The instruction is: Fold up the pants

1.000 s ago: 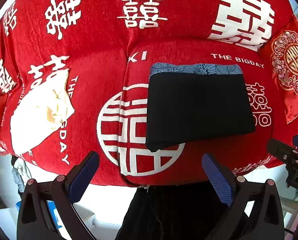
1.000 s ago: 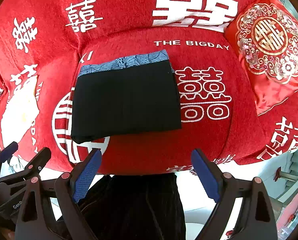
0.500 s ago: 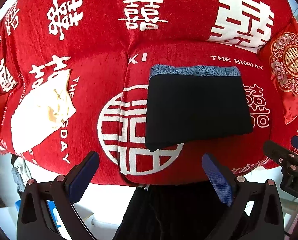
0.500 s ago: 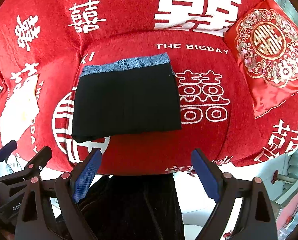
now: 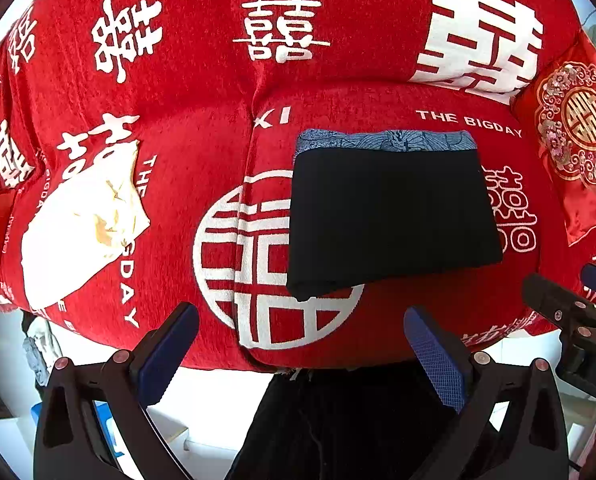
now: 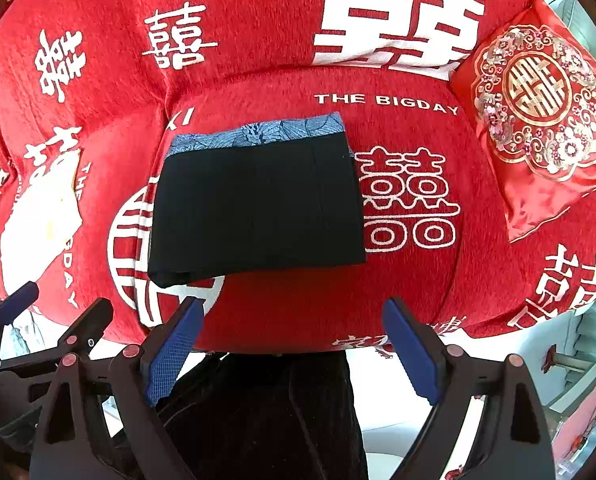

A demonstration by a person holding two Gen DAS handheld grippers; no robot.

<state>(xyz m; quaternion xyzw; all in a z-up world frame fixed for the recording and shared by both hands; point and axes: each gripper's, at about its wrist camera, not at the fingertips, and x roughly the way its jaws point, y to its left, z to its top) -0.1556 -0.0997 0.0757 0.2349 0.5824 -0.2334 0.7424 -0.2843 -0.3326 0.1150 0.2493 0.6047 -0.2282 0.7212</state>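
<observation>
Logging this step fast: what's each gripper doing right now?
Left gripper: open, holding nothing, short of the folded pants.
Right gripper: open, holding nothing.

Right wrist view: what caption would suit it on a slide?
Folded black pants lie on a red sofa, open gripper hovering.

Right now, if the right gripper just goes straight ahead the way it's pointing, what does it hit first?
Probably the red sofa cover at the seat's front edge, just short of the folded black pants. The right gripper is open; depth is unclear.
</observation>
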